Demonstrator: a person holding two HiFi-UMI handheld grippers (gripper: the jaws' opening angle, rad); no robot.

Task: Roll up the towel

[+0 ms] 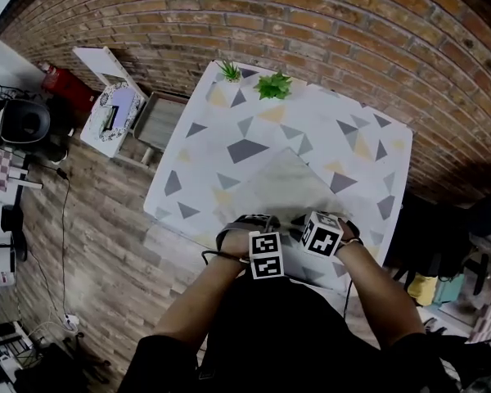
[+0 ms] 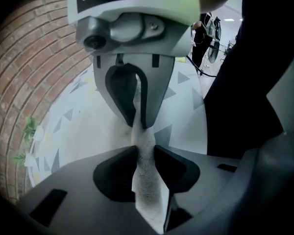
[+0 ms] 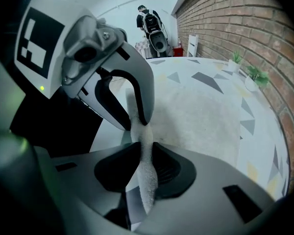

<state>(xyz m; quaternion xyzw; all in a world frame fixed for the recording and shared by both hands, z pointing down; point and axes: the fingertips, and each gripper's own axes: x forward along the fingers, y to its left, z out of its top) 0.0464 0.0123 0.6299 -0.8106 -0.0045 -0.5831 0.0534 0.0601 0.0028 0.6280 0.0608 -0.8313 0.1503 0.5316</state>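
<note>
At the near edge of the triangle-patterned table [image 1: 198, 129], the left gripper [image 2: 145, 155] is clamped on the near hem of the pale towel [image 1: 282, 182]. Just beside it, the right gripper [image 3: 146, 155] pinches the same hem. The rest of the towel lies flat.

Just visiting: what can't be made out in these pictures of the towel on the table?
1. Head view: the towel's near edge, hidden under the hands and marker cubes.
2. Left gripper view: most of the towel, blocked by the right gripper ahead and the left gripper's own body.
3. Right gripper view: the distant person, too small.
4. Head view: clutter at the left edge, cut off, dark.
</note>
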